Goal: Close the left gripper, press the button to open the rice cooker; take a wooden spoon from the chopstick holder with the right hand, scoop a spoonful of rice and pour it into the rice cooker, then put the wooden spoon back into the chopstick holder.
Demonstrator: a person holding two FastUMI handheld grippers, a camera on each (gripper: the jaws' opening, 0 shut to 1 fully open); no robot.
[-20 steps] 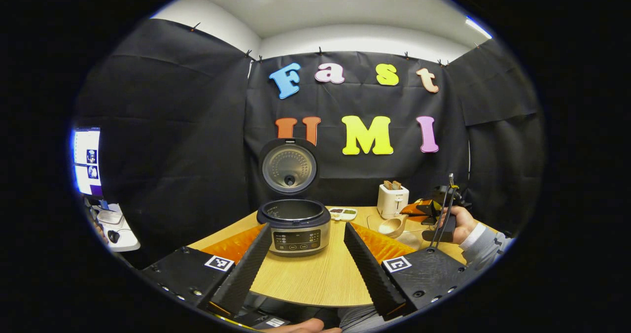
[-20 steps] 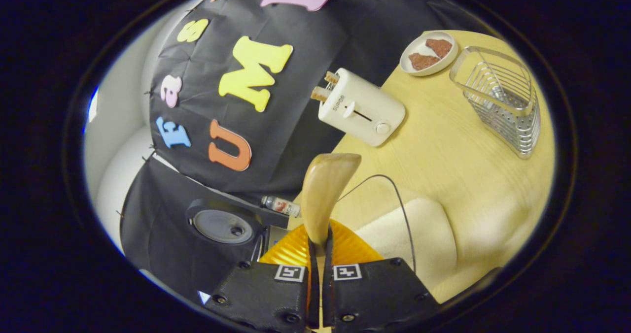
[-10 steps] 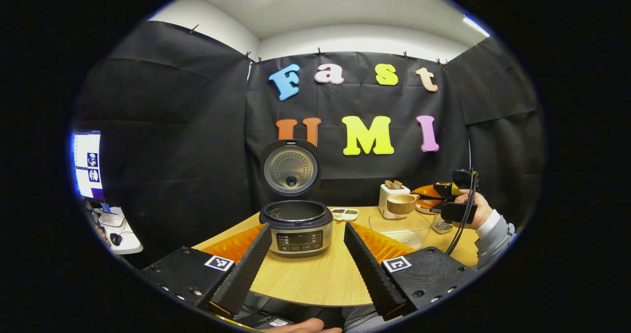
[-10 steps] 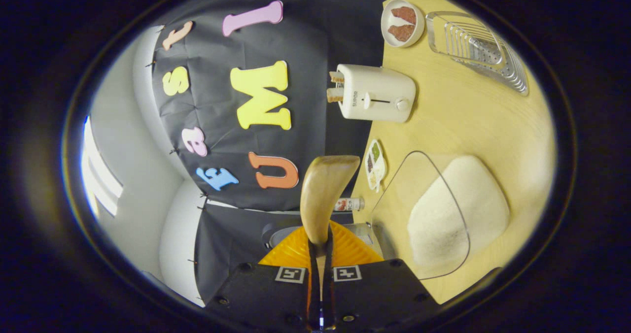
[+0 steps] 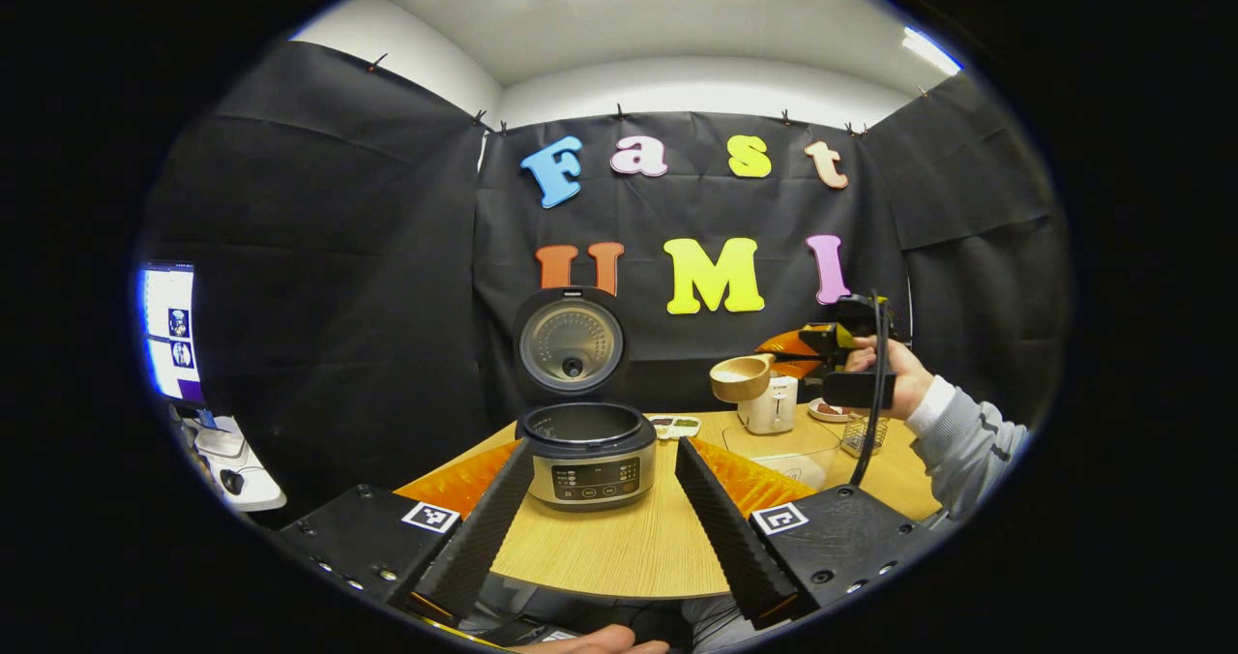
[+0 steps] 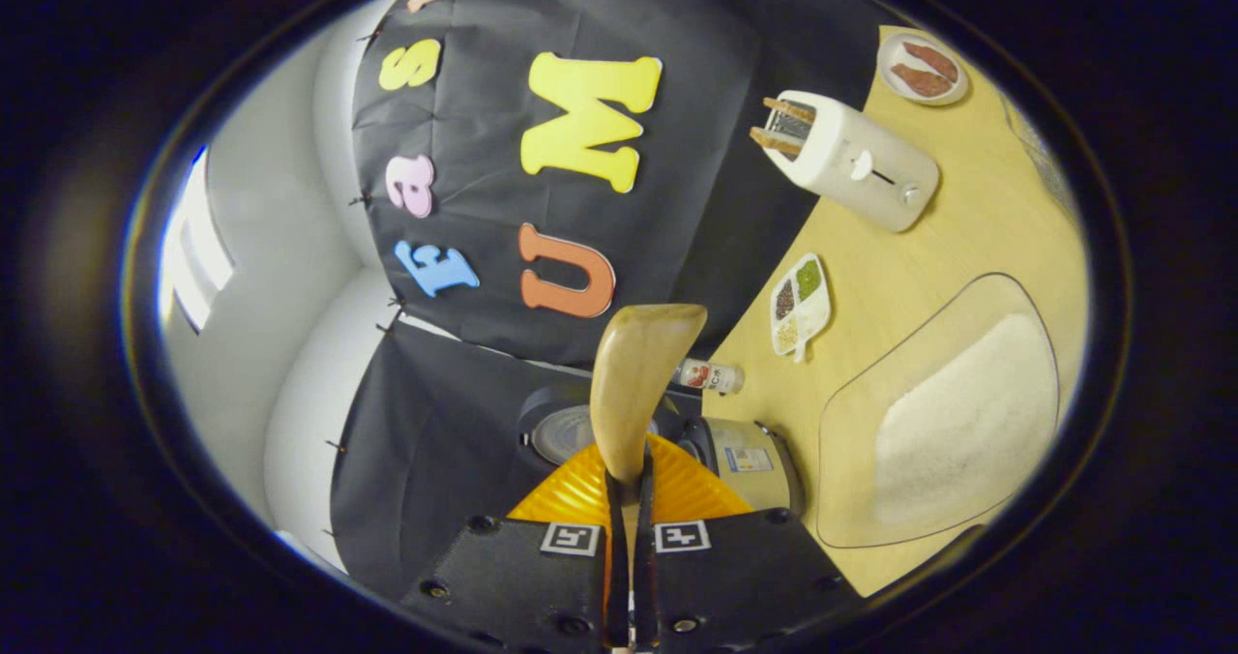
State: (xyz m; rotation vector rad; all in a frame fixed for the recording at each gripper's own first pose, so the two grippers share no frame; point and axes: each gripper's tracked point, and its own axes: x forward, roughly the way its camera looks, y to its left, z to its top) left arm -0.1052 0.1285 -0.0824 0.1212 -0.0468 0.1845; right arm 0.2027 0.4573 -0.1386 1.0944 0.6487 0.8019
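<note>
Nearest me in the left gripper view, my left gripper (image 5: 600, 514) hangs with its fingers spread wide apart and gripping nothing, low over the near edge of the wooden table (image 5: 619, 552). Just beyond it stands the rice cooker (image 5: 586, 453), its lid (image 5: 569, 342) tipped upright and the pot open. To the right and higher, my right gripper (image 6: 629, 499) is clamped on the handle of the wooden spoon (image 6: 633, 383), whose bowl (image 5: 741, 378) is held level in the air, right of the cooker. Below it sits the clear tub of rice (image 6: 953, 422). Farther back stand a small divided dish (image 6: 800, 304), a white toaster (image 6: 851, 159) and a plate (image 6: 922, 54).
</note>
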